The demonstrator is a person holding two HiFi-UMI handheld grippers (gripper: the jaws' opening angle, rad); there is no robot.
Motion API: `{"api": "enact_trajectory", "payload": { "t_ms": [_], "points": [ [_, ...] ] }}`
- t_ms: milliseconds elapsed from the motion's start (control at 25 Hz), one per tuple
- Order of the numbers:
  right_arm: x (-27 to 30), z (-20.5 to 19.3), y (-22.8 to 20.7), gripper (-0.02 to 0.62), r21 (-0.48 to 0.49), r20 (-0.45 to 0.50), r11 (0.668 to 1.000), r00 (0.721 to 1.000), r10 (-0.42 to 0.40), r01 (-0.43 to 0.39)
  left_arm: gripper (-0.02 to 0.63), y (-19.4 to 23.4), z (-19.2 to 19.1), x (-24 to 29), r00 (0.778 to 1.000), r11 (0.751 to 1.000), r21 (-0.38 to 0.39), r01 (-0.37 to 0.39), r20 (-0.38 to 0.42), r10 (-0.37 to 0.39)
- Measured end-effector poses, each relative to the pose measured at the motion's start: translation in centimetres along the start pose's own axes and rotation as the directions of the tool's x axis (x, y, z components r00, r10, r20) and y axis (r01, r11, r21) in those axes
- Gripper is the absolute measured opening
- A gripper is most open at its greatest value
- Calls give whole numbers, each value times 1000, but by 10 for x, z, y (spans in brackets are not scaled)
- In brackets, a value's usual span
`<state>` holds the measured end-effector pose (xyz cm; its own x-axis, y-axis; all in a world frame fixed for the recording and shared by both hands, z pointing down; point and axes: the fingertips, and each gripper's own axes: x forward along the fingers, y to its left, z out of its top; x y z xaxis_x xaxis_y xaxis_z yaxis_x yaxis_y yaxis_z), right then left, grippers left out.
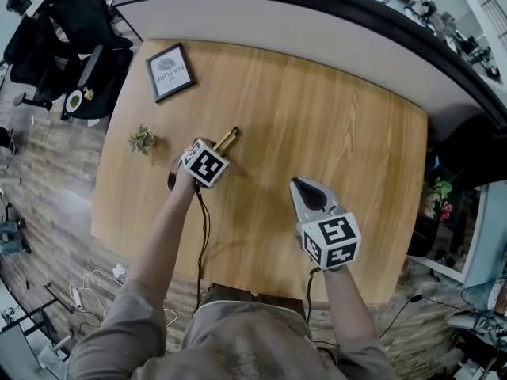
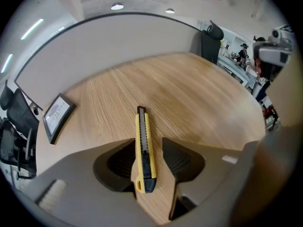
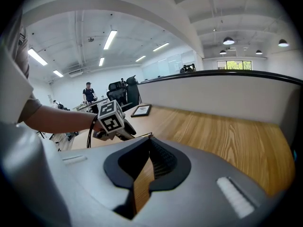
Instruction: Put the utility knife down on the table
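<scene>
A yellow and black utility knife [image 2: 143, 145] lies flat on the wooden table [image 2: 189, 98], its blade end pointing away. My left gripper [image 2: 148, 139] stands open over it, a jaw on either side; a gap shows between the right pad and the knife. In the head view only the knife's tip [image 1: 227, 139] sticks out beyond the left gripper [image 1: 215, 150] and its marker cube. My right gripper [image 1: 299, 184] hovers above the table's near right part, its jaws meeting at the tips with nothing held. The right gripper view shows its own jaws [image 3: 150, 138] with the left gripper's cube [image 3: 111, 117] beyond them.
A framed picture [image 1: 170, 71] lies at the table's far left corner and a small plant [image 1: 142, 140] near the left edge. A curved partition [image 1: 317, 22] runs behind the table. Office chairs [image 1: 71, 46] stand to the left. A person [image 3: 88, 92] stands far off.
</scene>
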<state>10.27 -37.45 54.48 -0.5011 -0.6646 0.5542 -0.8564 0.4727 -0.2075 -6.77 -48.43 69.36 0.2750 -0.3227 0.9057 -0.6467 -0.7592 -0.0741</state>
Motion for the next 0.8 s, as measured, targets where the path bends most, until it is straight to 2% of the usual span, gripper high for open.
{"api": "enact_trajectory", "payload": {
  "t_ms": [120,240,360,480,560,640,800],
  "points": [
    [-21,24,11,11,3,59,1000,998,8,-8,183,-5,9,-32,994,999,-30,-24,109,27],
    [-47,55,26,11,-11,144,1000,989,24,-22,175,-12,26,-85,963,997,-37,-69,259,76],
    [-80,87,44,11,-42,237,999,971,38,-28,119,-22,41,-150,903,990,-34,-137,407,139],
    [-116,117,65,11,-80,319,996,946,54,-30,93,-34,47,-211,841,980,-44,-192,508,187],
    [-139,133,79,11,-105,366,994,928,66,-29,55,-43,51,-255,792,974,-64,-217,572,214],
    [-159,146,92,11,-125,406,992,911,77,-29,28,-49,51,-292,747,968,-82,-236,622,235],
    [-192,159,116,11,-155,455,987,885,97,-29,15,-61,40,-350,686,956,-110,-272,674,273]
  ]
}}
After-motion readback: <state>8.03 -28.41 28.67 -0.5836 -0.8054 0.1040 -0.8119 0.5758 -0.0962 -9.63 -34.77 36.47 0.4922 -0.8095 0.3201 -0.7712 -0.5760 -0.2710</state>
